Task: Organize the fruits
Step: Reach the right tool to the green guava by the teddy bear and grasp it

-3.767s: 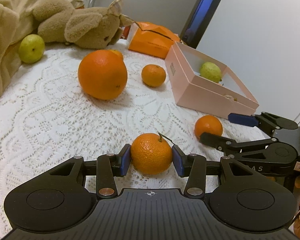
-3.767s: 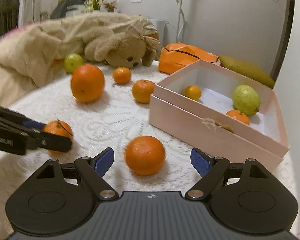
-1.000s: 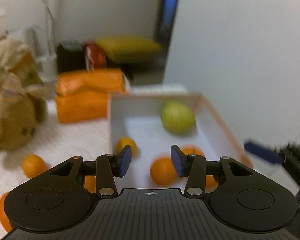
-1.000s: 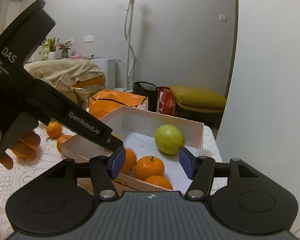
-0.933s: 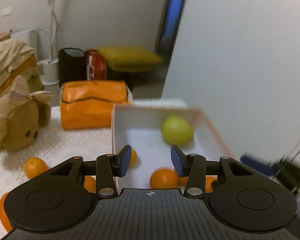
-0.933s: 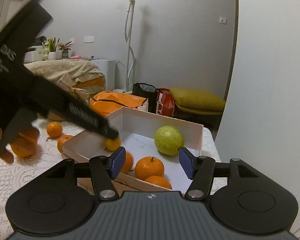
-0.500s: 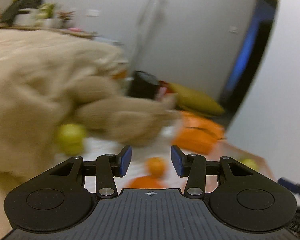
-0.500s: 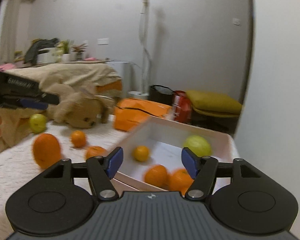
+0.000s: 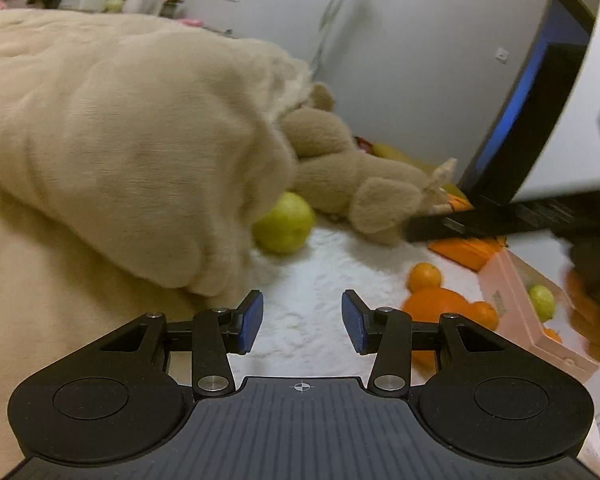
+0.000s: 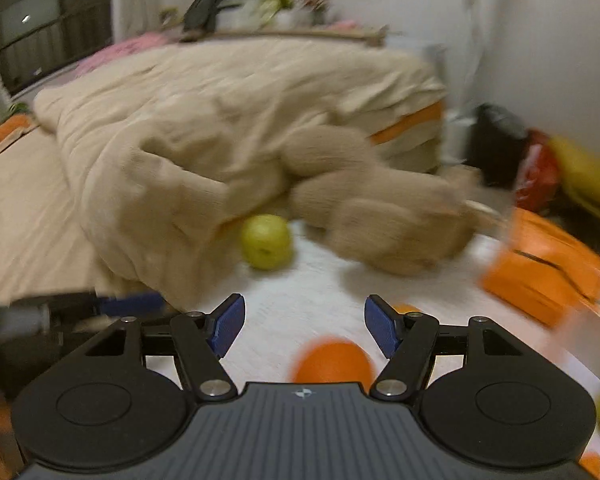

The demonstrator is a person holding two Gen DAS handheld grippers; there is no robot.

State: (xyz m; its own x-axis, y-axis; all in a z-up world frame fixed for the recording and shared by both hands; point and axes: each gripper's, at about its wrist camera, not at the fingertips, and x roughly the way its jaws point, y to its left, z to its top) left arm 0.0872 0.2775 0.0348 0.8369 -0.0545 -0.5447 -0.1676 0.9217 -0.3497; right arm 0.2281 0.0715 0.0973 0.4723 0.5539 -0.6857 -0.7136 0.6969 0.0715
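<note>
A green guava (image 9: 286, 224) lies on the white lace cloth against the beige blanket, ahead of my open, empty left gripper (image 9: 302, 322); it also shows in the right wrist view (image 10: 266, 242). A large orange (image 9: 434, 310) and small oranges (image 9: 424, 275) lie to the right. The pink box (image 9: 516, 312) holds another green fruit (image 9: 541, 303). My right gripper (image 10: 304, 326) is open and empty, above the large orange (image 10: 332, 360); it crosses the left wrist view (image 9: 500, 222) as a dark bar.
A beige blanket (image 9: 120, 152) fills the left. A brown plush toy (image 9: 364, 184) lies behind the guava. An orange bag (image 10: 544, 268) sits at the right, by the box. The views are motion-blurred.
Both grippers have swung left, away from the pink box, toward the guava and blanket. Both stay open and empty.
</note>
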